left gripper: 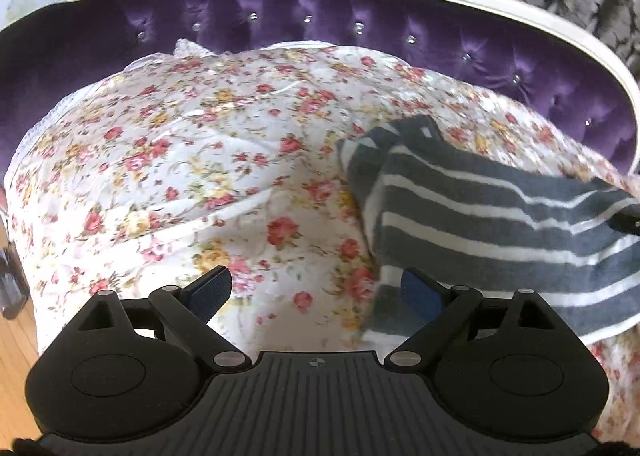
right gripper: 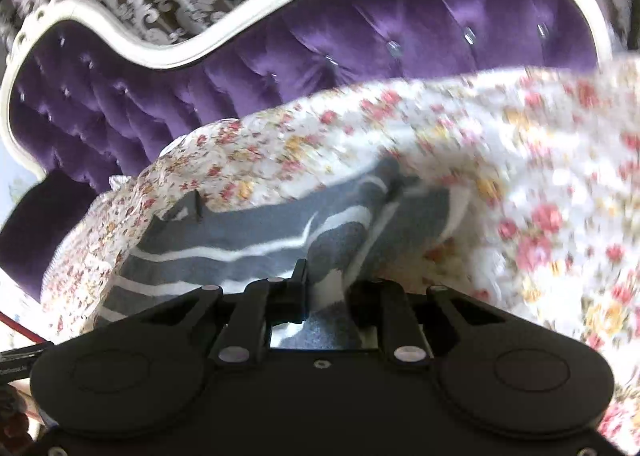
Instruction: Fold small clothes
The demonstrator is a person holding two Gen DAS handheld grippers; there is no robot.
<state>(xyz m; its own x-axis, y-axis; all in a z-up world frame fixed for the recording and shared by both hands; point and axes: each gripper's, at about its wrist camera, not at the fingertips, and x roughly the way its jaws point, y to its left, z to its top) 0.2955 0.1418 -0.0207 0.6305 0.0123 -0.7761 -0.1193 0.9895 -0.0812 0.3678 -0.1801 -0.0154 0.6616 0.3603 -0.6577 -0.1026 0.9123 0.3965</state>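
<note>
Claws differ: the right claw (right gripper: 320, 288) is pinched on a fold of the grey garment with white stripes (right gripper: 240, 248), while the left claw (left gripper: 316, 292) is spread wide with nothing between its pads, its right finger (left gripper: 420, 296) over the garment's near edge. The garment lies on a floral quilt (left gripper: 192, 159) covering a purple tufted sofa (left gripper: 280, 11).

The striped cloth (left gripper: 500, 232) runs off the right edge; beside it, the floral cover (right gripper: 540, 183) blurs in the right wrist view.

Right claw (right gripper: 320, 288) pinches striped garment (right gripper: 240, 240); floral cover (right gripper: 520, 175) beneath
</note>
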